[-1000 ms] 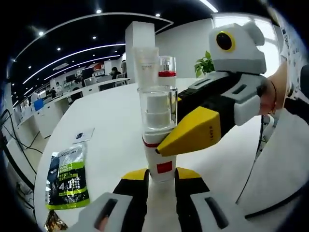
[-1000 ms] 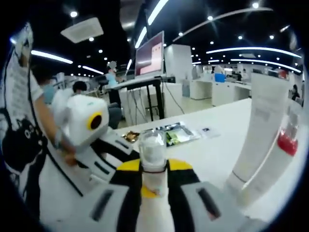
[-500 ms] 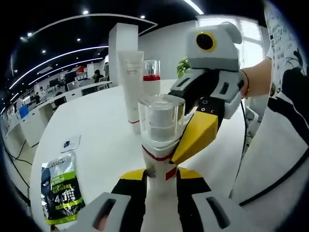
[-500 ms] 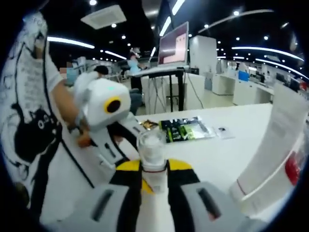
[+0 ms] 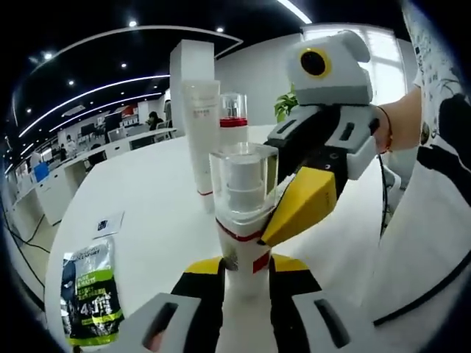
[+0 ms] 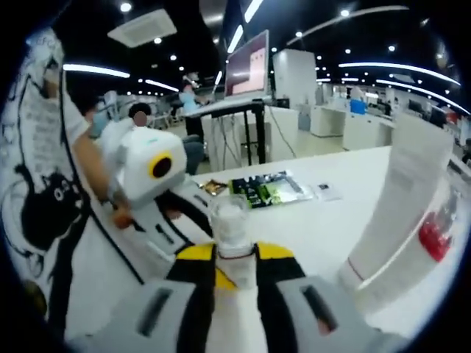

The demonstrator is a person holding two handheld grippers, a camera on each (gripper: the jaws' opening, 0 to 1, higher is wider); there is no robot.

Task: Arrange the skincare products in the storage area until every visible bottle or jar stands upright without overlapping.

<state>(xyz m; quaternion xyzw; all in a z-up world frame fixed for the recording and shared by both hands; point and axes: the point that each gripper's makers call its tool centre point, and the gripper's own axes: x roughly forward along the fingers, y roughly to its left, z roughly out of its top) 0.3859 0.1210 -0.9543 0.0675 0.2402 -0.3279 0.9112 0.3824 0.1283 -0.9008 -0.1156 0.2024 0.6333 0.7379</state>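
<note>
A white spray bottle point(image 5: 243, 213) with a clear cap and a red band stands between the jaws of my left gripper point(image 5: 246, 268), which is shut on its lower body. My right gripper point(image 5: 302, 209) reaches in from the right, its yellow jaws pressed around the bottle's neck. In the right gripper view the same bottle point(image 6: 230, 228) rises between the jaws of my right gripper point(image 6: 234, 257), with the left gripper point(image 6: 193, 213) coming in from the left. A white tube point(image 5: 200, 140) and a second red-banded bottle point(image 5: 234, 125) stand upright behind, close together.
The round white table point(image 5: 154, 198) carries a green sachet point(image 5: 88, 294) and a small card point(image 5: 108, 223) at the left. From the right gripper's side, the tube point(image 6: 394, 198) stands close on the right and green sachets point(image 6: 268, 187) lie farther off. A person's arm holds each gripper.
Both grippers keep their hold on the spray bottle. The views have shifted a little with the hands; the tube and second bottle stand where they were.
</note>
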